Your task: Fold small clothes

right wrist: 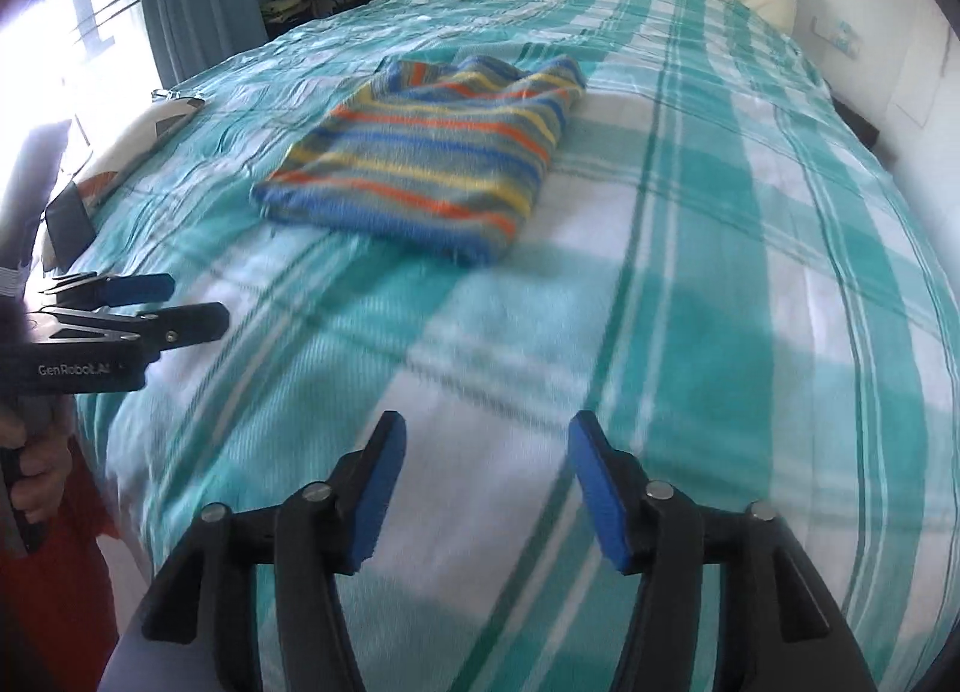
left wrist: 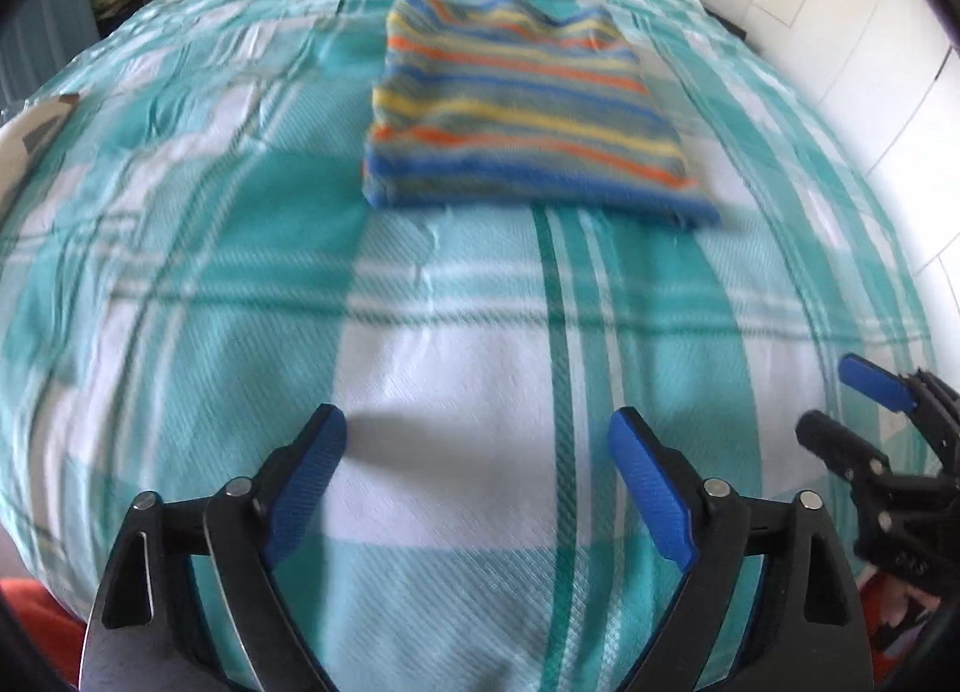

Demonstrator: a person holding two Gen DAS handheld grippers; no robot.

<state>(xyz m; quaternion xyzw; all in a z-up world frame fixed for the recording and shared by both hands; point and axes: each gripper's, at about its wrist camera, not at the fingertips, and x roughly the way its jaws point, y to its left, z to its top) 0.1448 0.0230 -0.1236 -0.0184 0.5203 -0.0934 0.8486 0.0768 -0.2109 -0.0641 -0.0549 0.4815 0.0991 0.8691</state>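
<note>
Left gripper (left wrist: pixel 477 440): blue pads spread wide at the bottom of its own view, nothing between them, only bedspread (left wrist: pixel 456 332) showing in the gap. Right gripper (right wrist: pixel 486 446): jaws parted, somewhat narrower, likewise empty, touching no garment. Striped folded garment (left wrist: pixel 516 104) lies flat on the teal-and-white checked bedspread, upper centre of the left view, upper left of centre in the right view; well apart from both grippers. Frames slightly motion-blurred.
</note>
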